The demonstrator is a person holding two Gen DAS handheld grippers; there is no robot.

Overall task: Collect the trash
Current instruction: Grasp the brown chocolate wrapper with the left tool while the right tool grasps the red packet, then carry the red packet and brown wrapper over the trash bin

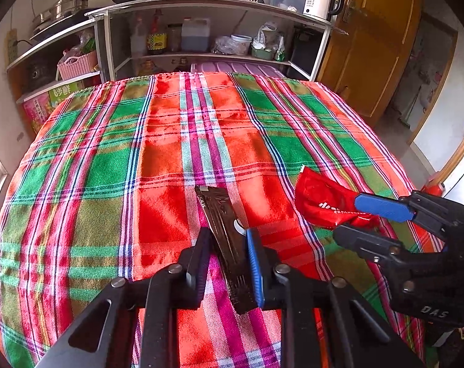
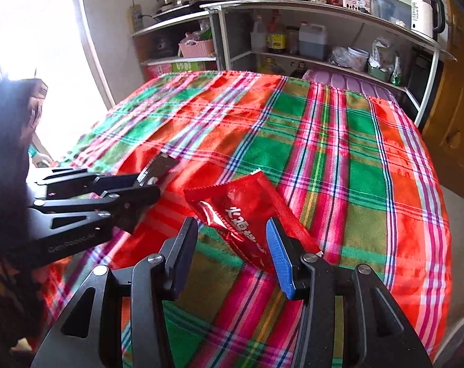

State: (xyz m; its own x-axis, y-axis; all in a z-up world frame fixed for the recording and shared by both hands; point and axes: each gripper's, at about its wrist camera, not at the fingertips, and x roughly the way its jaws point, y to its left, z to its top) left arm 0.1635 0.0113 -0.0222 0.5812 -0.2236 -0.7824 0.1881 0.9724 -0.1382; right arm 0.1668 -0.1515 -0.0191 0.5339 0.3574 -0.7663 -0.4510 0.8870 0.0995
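Red, green and pink plaid cloth (image 1: 176,141) covers the worktop, and two pieces of trash lie on it near the front edge. The left claw (image 1: 229,263) is nearly shut on a long dark wrapper (image 1: 222,227), its black finger on one side and its blue pad on the other pressing the strip's edges; the wrapper's far end sticks out past the fingertips and rests on the cloth. From the right wrist view the same claw (image 2: 146,190) comes in from the left, with the dark wrapper (image 2: 161,165) poking out of it.

Just to the right lies a crumpled red packet (image 2: 238,211) with white lettering. The right claw (image 2: 232,245) stands about half open around it, one finger on each side, the packet's lower part between them; whether the pads press on it cannot be told. In the left wrist view that claw (image 1: 351,217) sits at the packet's (image 1: 321,196) near end.

Behind the worktop stands a shelf unit (image 1: 219,9) with bottles, a pan and a white kettle (image 1: 321,0).
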